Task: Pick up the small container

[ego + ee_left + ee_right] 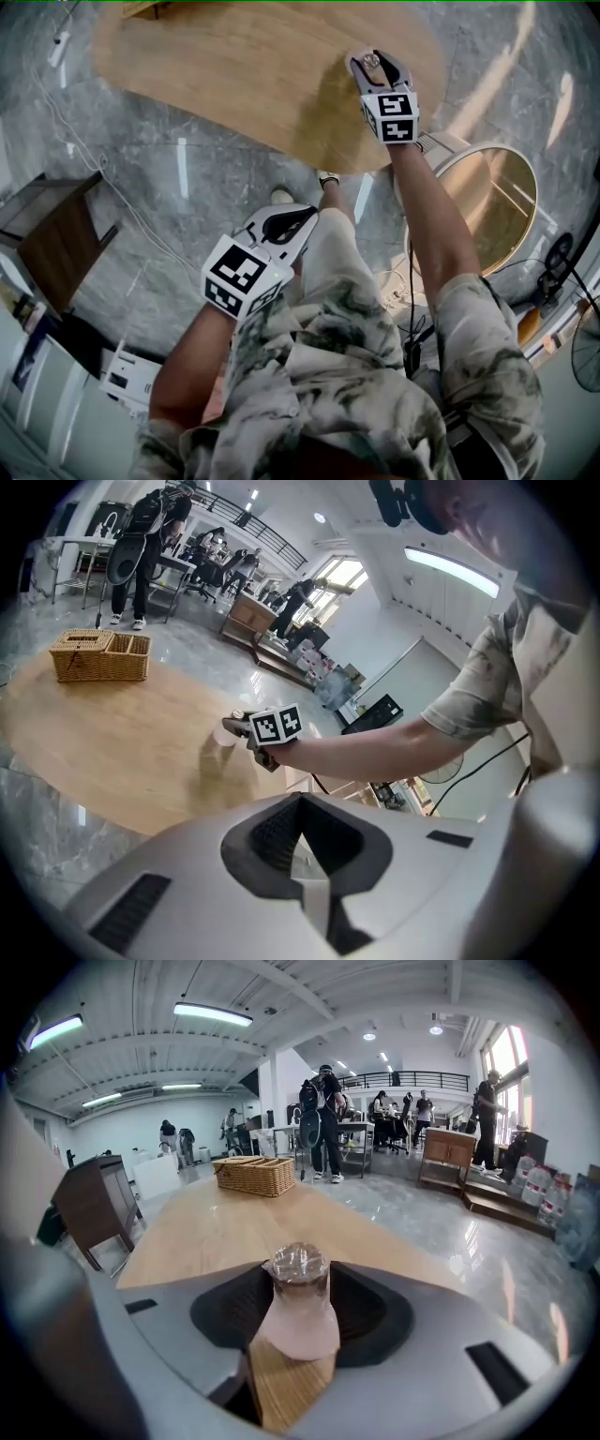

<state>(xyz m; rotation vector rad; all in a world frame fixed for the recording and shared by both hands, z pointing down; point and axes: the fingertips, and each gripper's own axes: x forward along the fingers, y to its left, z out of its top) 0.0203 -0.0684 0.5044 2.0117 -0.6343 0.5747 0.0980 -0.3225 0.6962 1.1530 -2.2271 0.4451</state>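
- Two grippers are in view, one in each of the person's hands.
- The right gripper [377,66] is held out at arm's length over the near edge of the one oval wooden table [234,66].
- Its jaws are clenched on the single small container [298,1321], a pale translucent pot with a crinkled clear cover. The pot stands upright between them.
- From the left gripper view, the container is at the tip of that gripper, above its own shadow on the table. Whether its base touches the wood cannot be told.
- The left gripper [305,878] sits low by the person's thigh, well apart from the table. Its jaws are pressed together with nothing between them.
- One wicker basket [251,1175] stands at the far end of the table.
- One dark wooden cabinet [94,1206] stands on the floor beside the table.
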